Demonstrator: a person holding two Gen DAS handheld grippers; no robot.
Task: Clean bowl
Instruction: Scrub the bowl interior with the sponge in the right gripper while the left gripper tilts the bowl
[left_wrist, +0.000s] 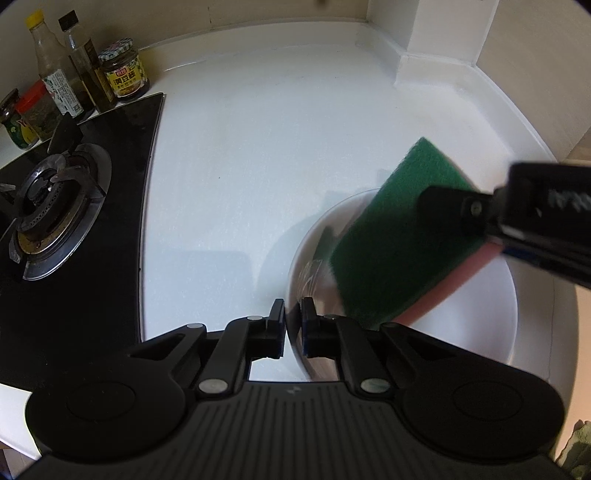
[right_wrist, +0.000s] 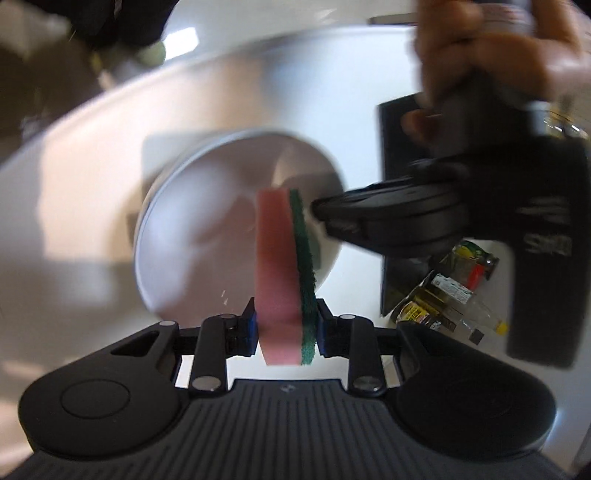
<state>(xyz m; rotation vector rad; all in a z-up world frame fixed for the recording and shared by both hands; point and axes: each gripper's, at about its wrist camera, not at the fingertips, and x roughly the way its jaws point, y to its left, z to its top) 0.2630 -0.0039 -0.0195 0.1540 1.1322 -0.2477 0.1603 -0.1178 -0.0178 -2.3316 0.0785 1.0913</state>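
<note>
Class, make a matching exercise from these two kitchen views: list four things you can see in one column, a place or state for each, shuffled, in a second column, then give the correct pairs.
Column 1
1. bowl
2. sponge
3. gas burner
4. jar with checked lid

Column 2
A. set in the black hob
B. among the bottles by the wall
C. rim clamped by the left gripper
D. squeezed in the right gripper

Pairs: 1-C, 2-D, 3-A, 4-B
</note>
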